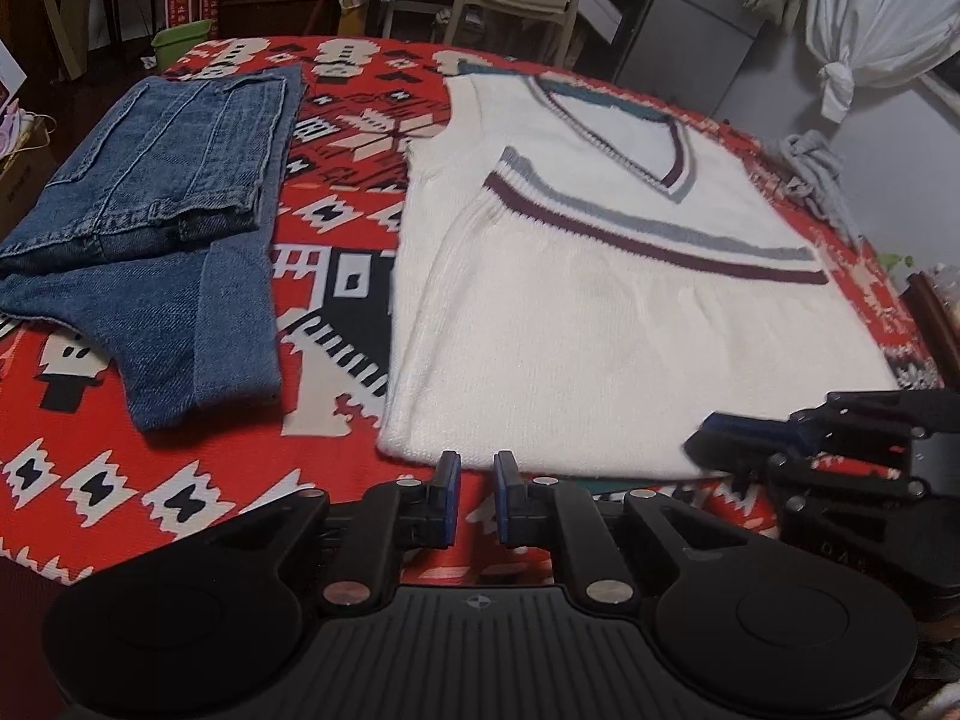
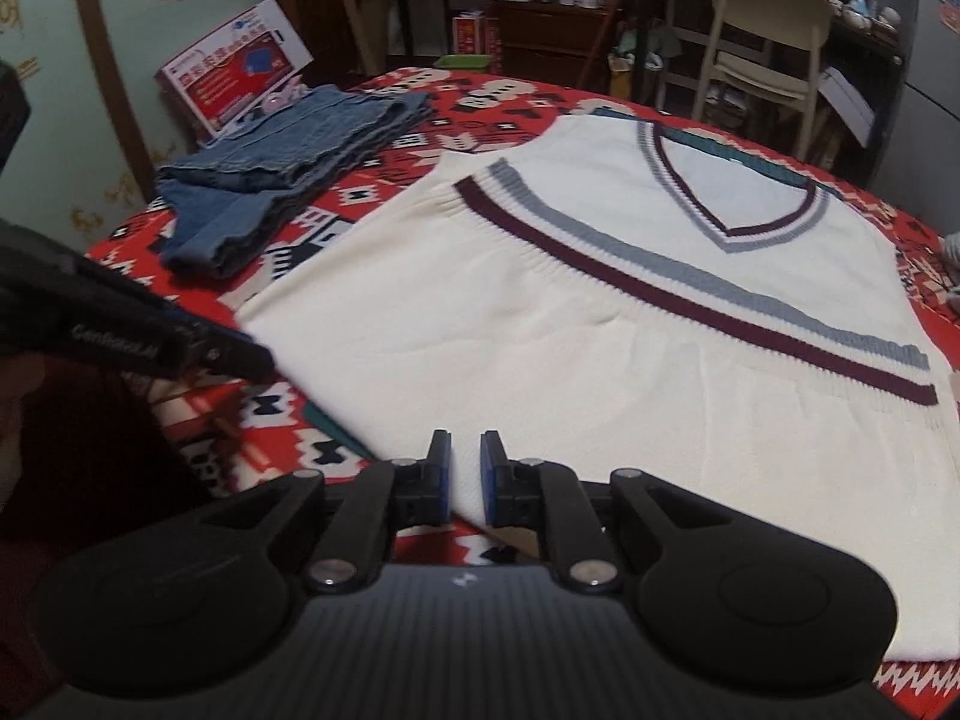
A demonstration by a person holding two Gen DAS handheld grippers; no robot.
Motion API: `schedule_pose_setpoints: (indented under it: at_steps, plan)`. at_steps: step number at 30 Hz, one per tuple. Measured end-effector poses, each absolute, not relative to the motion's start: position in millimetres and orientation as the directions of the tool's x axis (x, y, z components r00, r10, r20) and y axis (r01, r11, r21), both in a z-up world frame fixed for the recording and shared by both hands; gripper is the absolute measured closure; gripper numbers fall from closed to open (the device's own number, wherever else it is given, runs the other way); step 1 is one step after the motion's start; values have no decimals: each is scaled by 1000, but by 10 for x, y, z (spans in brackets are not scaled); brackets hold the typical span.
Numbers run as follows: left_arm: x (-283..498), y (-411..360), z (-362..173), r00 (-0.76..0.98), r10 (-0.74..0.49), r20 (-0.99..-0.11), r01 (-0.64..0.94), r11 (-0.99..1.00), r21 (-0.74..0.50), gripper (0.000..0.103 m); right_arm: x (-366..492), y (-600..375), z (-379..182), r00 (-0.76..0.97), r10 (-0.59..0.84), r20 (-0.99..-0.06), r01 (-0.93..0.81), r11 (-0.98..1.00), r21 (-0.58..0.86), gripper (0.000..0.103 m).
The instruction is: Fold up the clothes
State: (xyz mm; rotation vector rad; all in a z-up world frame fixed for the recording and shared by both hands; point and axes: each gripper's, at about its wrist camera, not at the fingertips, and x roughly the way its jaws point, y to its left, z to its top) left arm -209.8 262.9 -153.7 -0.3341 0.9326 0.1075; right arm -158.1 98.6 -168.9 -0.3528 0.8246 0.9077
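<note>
A white knit vest point(image 1: 600, 330) with maroon and grey stripes lies flat on the red patterned tablecloth point(image 1: 180, 480). Its striped band is folded up across the chest. My left gripper point(image 1: 477, 468) sits at the vest's near edge toward the left corner, jaws nearly together with the edge between the pads. In the right wrist view it point(image 2: 252, 354) reaches in from the left to that corner. My right gripper point(image 2: 465, 456) is closed on the same near edge of the vest point(image 2: 600, 360), white knit showing between its pads. From the left wrist it point(image 1: 702, 438) appears at the right corner.
Folded blue jeans point(image 1: 162, 210) lie left of the vest, also in the right wrist view point(image 2: 282, 180). A crumpled grey cloth point(image 1: 816, 174) rests at the table's far right edge. A pale chair point(image 2: 762, 42) and shelves stand beyond the table, a printed box point(image 2: 234, 72) at the left.
</note>
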Motion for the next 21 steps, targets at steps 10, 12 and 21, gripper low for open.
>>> schedule_pose_setpoints:
  at_steps: [10,12,21]
  plan:
    - [-2001,2489,-1571,592,-93,-800,-178,954,-242,92,-1600,1309,-1682,305,587,-750,-853,519,58,92]
    - [-2015,2499,-1576,590,-95,-802,-179,953,-245,92,-1675,1337,-1716,294,594,-749,-863,501,59,92]
    - [-1988,2451,-1530,604,-109,-789,-167,951,-259,92,-1618,1284,-1629,319,601,-733,-852,521,56,92]
